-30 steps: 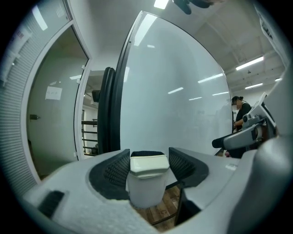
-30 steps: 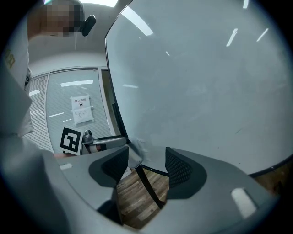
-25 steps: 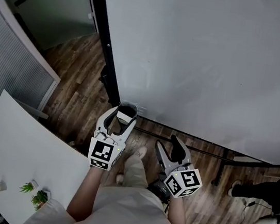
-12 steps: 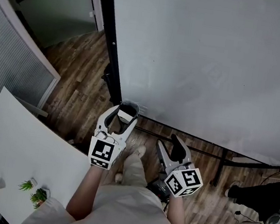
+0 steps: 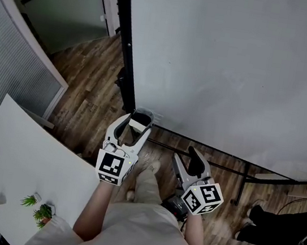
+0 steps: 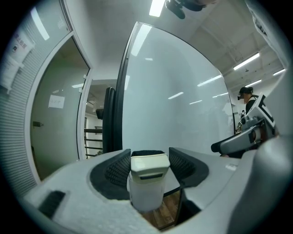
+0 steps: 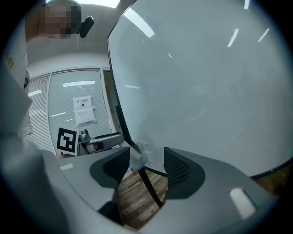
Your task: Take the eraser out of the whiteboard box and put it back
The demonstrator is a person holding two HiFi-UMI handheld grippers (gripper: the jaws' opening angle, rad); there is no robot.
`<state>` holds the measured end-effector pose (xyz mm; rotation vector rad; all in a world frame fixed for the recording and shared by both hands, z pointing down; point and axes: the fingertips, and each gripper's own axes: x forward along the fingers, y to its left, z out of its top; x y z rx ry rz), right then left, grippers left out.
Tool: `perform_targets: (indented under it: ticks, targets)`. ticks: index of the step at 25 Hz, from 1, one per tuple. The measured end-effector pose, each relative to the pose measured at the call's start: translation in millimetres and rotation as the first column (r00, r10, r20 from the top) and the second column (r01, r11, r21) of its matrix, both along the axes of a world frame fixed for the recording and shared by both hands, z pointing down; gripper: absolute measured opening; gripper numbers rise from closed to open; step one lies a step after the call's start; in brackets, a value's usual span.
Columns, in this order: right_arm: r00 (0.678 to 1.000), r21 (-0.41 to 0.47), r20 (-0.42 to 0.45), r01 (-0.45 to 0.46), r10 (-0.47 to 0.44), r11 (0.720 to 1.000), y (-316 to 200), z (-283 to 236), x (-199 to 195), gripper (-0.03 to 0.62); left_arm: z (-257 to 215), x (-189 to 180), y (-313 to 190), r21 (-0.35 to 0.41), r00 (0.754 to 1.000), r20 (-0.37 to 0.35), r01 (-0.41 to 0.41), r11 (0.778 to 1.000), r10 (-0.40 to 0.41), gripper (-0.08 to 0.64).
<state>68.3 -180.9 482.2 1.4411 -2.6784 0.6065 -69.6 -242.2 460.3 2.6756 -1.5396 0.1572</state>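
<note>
Eraser (image 5: 137,126): 1, white, held in the left gripper (image 5: 136,129) beside 1 whiteboard (image 5: 236,63) in the head view. Left gripper view: 2 pads clamp it. Right gripper view: right gripper (image 7: 145,165) wide, jaws just closing slightly, only floor (image 7: 135,194) between.

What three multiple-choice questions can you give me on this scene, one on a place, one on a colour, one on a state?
1. The small plants stand on: A a chair; B the white table; C a shelf.
2. The body of the eraser is: A red; B blue; C white.
3. The left gripper is: A shut on the eraser; B open and empty; C out of view.
B: they sit on the tabletop. C: it shows white in the left gripper view. A: both pads press its sides.
</note>
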Motion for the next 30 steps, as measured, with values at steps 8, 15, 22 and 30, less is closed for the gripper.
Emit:
perform_targets:
  ticks: [8,15,22,30]
  targets:
    - [1.0,0.026,0.002,-0.006,0.006,1.0,13,-9,4,0.229,-16,-2,10,0.037,1.0,-0.005,0.004,0.999,-0.003,0.261]
    - [1.0,0.047,0.005,-0.004,0.003,0.999,21,-19,2,0.229,-32,-5,20,0.065,1.0,-0.009,0.009,0.998,-0.009,0.261]
    - [1.0,0.057,0.009,0.007,-0.008,0.998,28,-22,-3,0.229,-42,-8,30,0.085,1.0,-0.021,0.006,0.996,-0.004,0.261]
    - [1.0,0.073,0.015,0.016,-0.018,0.997,36,-28,-9,0.227,-57,-10,44,0.112,1.0,-0.029,0.007,0.994,-0.003,0.261]
